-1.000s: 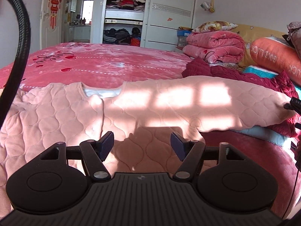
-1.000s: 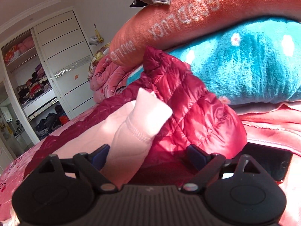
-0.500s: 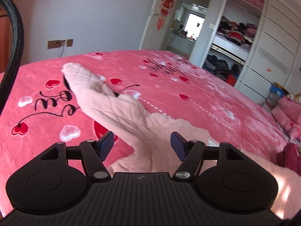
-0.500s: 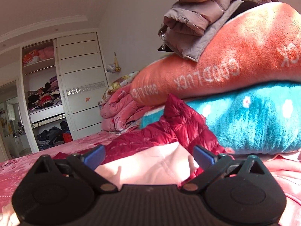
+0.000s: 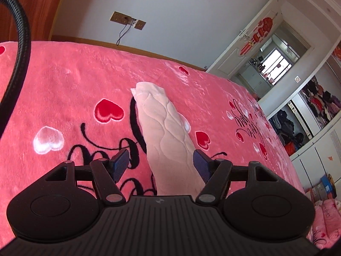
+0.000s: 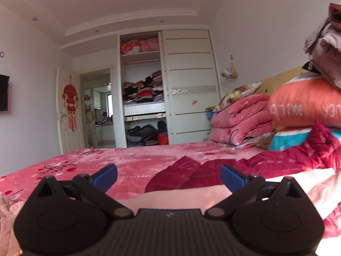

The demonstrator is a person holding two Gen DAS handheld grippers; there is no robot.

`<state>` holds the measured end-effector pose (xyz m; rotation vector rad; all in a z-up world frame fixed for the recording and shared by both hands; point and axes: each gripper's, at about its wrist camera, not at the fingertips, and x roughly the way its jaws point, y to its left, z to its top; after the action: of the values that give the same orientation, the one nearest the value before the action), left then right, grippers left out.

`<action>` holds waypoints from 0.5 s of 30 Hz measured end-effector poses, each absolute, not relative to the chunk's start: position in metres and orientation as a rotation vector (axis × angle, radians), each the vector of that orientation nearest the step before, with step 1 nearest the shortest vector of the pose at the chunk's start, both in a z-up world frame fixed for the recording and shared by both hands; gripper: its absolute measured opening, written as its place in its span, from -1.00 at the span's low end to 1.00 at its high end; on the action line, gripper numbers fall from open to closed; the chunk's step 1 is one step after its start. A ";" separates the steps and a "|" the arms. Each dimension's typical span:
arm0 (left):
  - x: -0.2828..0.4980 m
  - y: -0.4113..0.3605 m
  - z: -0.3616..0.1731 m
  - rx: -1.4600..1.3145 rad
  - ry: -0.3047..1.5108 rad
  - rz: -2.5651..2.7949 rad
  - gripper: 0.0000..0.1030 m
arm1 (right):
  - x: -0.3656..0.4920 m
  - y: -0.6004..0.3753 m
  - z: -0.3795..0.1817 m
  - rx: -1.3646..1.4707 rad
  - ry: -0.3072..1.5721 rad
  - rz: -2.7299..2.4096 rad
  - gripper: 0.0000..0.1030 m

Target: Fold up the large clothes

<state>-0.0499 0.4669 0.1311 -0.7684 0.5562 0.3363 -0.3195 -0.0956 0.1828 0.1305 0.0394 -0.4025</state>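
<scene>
A pale pink quilted top lies spread on the bed. In the left wrist view one long sleeve (image 5: 164,132) stretches away over the pink heart blanket (image 5: 64,85). My left gripper (image 5: 161,165) is open, its fingers on either side of the sleeve's near part, not closed on it. In the right wrist view the top's body (image 6: 177,198) lies just under my right gripper (image 6: 168,177), which is open and empty, with a dark red puffer jacket (image 6: 213,175) right behind it.
Folded pink blankets (image 6: 238,121), an orange pillow (image 6: 304,104) and a teal blanket (image 6: 283,140) are stacked at the bed's right. An open wardrobe (image 6: 142,98) and a doorway (image 6: 98,108) stand beyond the bed. A black cable (image 5: 19,49) hangs at left.
The left gripper has swung left from the top's body to its outstretched sleeve and now straddles it. The right gripper has turned away from the other sleeve's cuff toward the room.
</scene>
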 end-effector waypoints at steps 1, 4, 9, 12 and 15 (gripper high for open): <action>-0.044 0.472 0.125 -0.794 0.559 0.341 0.59 | -0.312 -0.090 0.180 0.132 0.061 -0.373 0.98; -0.025 0.492 0.105 -0.853 0.575 0.345 0.57 | -0.293 -0.076 0.169 0.122 0.121 -0.307 0.98; 0.002 0.505 0.076 -0.932 0.582 0.284 0.57 | -0.272 -0.061 0.147 0.130 0.224 -0.266 0.98; 0.017 0.498 0.063 -0.949 0.597 0.253 0.57 | -0.266 -0.062 0.138 0.174 0.262 -0.263 0.98; 0.027 0.499 0.052 -0.979 0.583 0.231 0.55 | -0.264 -0.064 0.129 0.207 0.292 -0.269 0.98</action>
<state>0.0267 0.4991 0.0517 -0.9790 0.5830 0.2314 -0.2641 -0.0635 0.1294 0.2069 0.2921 -0.2695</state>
